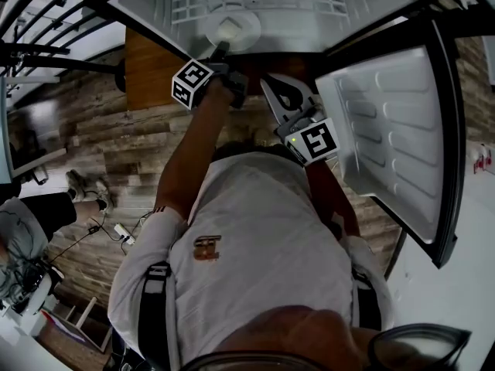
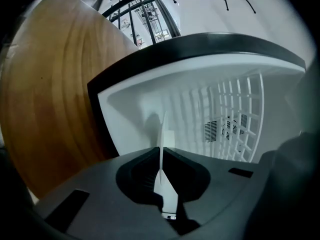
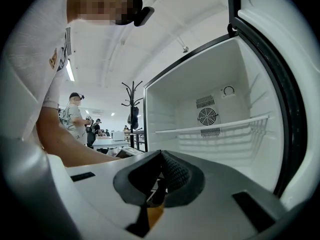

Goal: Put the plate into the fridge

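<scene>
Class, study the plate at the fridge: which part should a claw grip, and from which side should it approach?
Grip the rim, edge-on from the near side: the plate is thin and flat, so only its edge fits the jaws. The left claw pinches it so.

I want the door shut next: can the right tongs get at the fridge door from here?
Probably yes. The right tongs sit shut and empty right beside the open door, with nothing between them.
</scene>
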The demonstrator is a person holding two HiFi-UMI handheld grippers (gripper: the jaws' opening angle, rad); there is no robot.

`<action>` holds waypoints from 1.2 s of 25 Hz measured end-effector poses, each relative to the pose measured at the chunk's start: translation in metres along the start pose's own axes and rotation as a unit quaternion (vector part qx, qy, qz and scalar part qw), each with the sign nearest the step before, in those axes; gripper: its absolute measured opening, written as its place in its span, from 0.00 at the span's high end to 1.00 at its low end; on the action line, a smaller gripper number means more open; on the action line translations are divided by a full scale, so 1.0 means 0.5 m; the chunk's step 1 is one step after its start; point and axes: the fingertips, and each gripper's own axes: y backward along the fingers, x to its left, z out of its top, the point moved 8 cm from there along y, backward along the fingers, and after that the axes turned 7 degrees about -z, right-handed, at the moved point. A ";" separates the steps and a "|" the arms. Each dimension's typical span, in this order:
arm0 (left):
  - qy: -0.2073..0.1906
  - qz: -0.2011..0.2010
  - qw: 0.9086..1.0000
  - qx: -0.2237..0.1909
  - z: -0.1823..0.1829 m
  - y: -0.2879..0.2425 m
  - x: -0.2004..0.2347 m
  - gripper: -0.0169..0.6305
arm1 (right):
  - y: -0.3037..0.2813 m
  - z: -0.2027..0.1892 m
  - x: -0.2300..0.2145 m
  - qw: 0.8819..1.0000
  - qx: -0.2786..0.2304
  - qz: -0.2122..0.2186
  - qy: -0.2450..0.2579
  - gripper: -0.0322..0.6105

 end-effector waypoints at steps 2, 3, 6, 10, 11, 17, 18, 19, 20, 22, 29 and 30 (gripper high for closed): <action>0.000 0.001 1.000 0.000 0.001 -0.007 0.001 0.93 | -0.001 0.000 -0.002 1.000 0.001 0.001 0.001 0.90; 0.000 0.001 1.000 0.000 0.002 -0.011 0.001 0.93 | -0.001 0.000 -0.004 1.000 0.000 0.001 0.001 0.90; -0.001 0.004 1.000 0.000 0.003 -0.020 0.002 0.93 | -0.003 0.001 -0.008 1.000 -0.008 -0.003 -0.003 0.90; -0.005 0.011 1.000 0.000 0.005 -0.027 0.005 0.93 | -0.001 -0.002 -0.012 1.000 -0.008 -0.006 -0.006 0.90; -0.007 0.015 1.000 0.000 0.005 -0.028 0.005 0.93 | -0.001 -0.002 -0.013 1.000 -0.008 -0.006 -0.007 0.90; -0.050 0.029 0.998 0.008 0.007 -0.034 -0.004 0.93 | 0.000 -0.005 -0.016 1.000 -0.008 -0.005 -0.009 0.90; -0.060 0.033 0.998 0.011 0.009 -0.035 -0.007 0.93 | 0.000 -0.007 -0.017 1.000 -0.006 -0.004 -0.008 0.90; -0.069 0.037 0.997 0.014 0.011 -0.036 -0.009 0.93 | 0.001 -0.009 -0.016 1.000 -0.003 -0.004 -0.008 0.90; -0.078 0.041 0.996 0.018 0.012 -0.037 -0.012 0.93 | 0.001 -0.010 -0.016 1.000 0.000 -0.004 -0.009 0.90; -0.094 0.051 0.994 0.028 0.014 -0.038 -0.017 0.92 | 0.000 -0.011 -0.016 1.000 -0.001 -0.005 -0.014 0.90; -0.161 0.059 0.981 0.086 0.006 -0.040 -0.029 0.72 | 0.002 -0.014 -0.023 1.000 -0.006 -0.006 -0.019 0.90; -0.171 0.059 0.979 0.095 0.004 -0.040 -0.028 0.71 | 0.002 -0.015 -0.024 1.000 -0.006 -0.006 -0.019 0.90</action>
